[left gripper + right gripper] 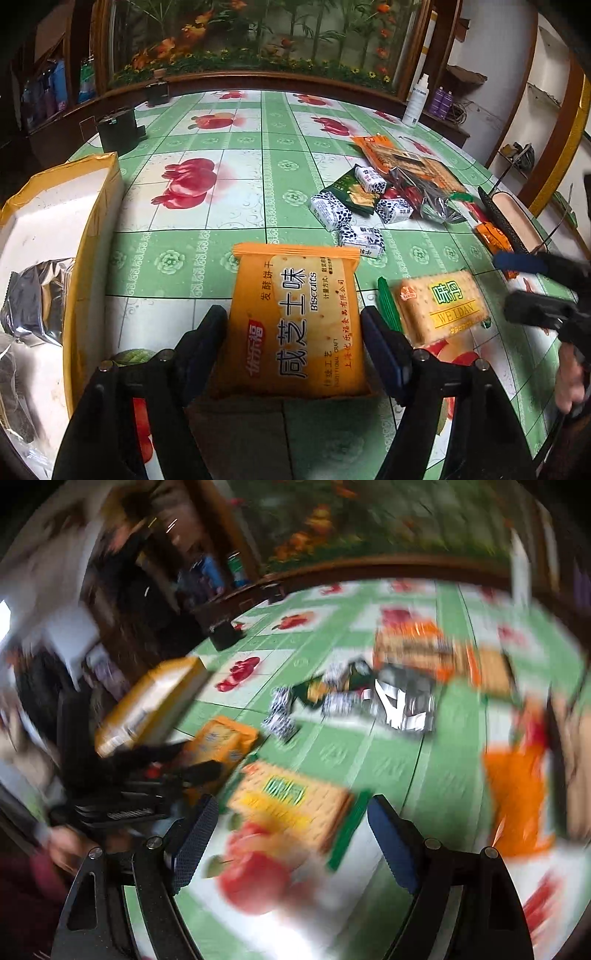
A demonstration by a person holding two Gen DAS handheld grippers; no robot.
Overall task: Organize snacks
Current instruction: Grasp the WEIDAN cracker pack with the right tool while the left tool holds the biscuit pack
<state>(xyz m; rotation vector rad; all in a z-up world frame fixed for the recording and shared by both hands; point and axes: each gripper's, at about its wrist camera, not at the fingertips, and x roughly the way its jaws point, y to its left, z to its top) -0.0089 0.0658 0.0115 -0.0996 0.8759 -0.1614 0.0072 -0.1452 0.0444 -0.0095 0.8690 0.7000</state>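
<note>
The orange biscuit pack [295, 325] sits between the two fingers of the left hand-held gripper [293, 347], and the fingers look pressed on its two long sides, so the pack seems pinched and ready to carry. It is on or just above the counter [207, 258], which has a green cloth with red fruit on it. Beside the orange biscuit pack, on the side away from the box, lies a cracker pack [439, 310] with green ends. The right hand-held gripper [291, 834] points at that cracker pack with its fingers spread wide and nothing in them. Its picture is very blurry. On the other side of the orange biscuit pack stands a box [92, 236] with yellow tape on its edges. Some shiny silver packs [37, 295] are already inside it, so part of the tidy-up looks done. Farther back from the orange biscuit pack, a pile of snacks [391, 192] is left on the counter: small black and white sweets, a dark green pack, a silver bag and a big orange pack. More orange packs [491, 236] lie near the far edge. I think most of the job is still to do. The pinched pack likely goes in the box next, then the cracker pack, then the pile.
</note>
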